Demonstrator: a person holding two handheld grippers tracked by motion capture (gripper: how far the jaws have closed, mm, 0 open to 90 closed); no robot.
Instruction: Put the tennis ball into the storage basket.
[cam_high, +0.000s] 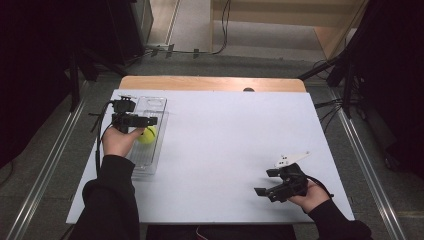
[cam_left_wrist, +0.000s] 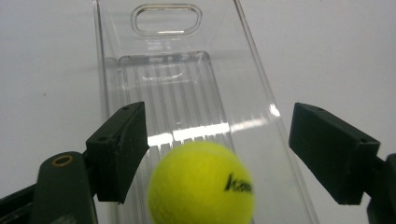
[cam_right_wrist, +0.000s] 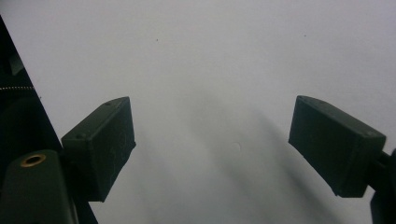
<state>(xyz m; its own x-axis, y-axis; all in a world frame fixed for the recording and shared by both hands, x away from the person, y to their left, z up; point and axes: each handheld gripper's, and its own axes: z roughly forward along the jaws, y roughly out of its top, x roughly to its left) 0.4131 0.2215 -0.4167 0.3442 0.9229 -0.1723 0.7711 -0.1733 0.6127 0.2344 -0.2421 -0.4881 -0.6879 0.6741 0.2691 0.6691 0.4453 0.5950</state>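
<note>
The ball (cam_left_wrist: 201, 184) lies in the clear tray (cam_left_wrist: 116, 70), between the spread jaws of the left hand-held gripper (cam_left_wrist: 233, 156), untouched. It could roll along the tray if nudged on withdrawal. The right hand-held gripper (cam_right_wrist: 224, 149), well apart from the tray, stands open over the bare surface (cam_high: 225, 140).

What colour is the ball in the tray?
Yellow-green ball with dark lettering, clearest in the left gripper view.

White sheet (cam_high: 225, 150) covers table top; bare wooden strip (cam_high: 212, 83) shows along far edge. Small dark spot (cam_high: 248, 89) on that edge. Grey floor (cam_high: 240, 62) beyond table, black cables (cam_high: 220, 30) trailing across it. Metal rails (cam_high: 367, 165) flank table. Dark equipment stands (cam_high: 345, 75) at right.
</note>
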